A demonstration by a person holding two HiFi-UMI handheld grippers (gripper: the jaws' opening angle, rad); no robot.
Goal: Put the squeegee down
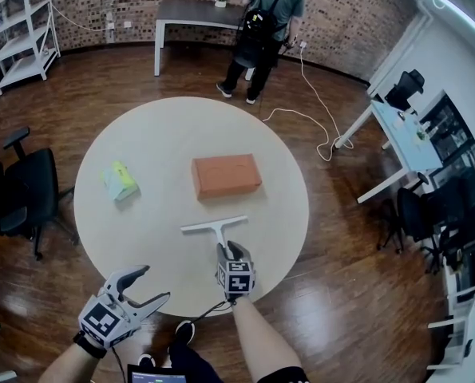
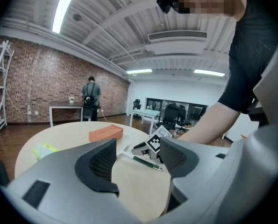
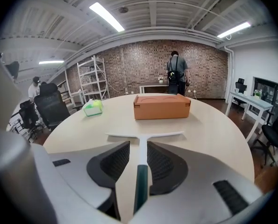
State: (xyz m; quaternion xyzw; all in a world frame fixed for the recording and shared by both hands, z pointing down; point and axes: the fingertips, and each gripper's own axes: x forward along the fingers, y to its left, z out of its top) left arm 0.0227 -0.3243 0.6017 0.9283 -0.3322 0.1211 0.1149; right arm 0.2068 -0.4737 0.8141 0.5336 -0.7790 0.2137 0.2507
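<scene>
Closest in, at the lower left of the head view, the left gripper [image 1: 154, 284] hangs off the near edge of the round table [image 1: 141, 134], its jaws spread wide with nothing between them. Well ahead of that claw, on the tabletop, lies a green and yellow packet [image 1: 120, 180].

To its right, the right gripper [image 3: 138, 146] rests low at the table's near side with the squeegee [image 3: 146, 135] running straight out between its jaws. The jaws are narrow, but a strip of table shows between the left jaw and the handle, so they look eased off rather than clamped. The blade lies crosswise just beyond the fingertips and flat on the table. The dark green end of the handle reaches back into the claw's throat. An orange box [image 1: 226, 175] sits farther ahead of the claw, apart from the blade.

The squeegee looks light and stiff, a thin plastic stem with a long, narrow blade whose edge is probably soft. The handle is the place to hold it, likely at the green section. Lying flat, it seems unlikely to roll or tip.
</scene>
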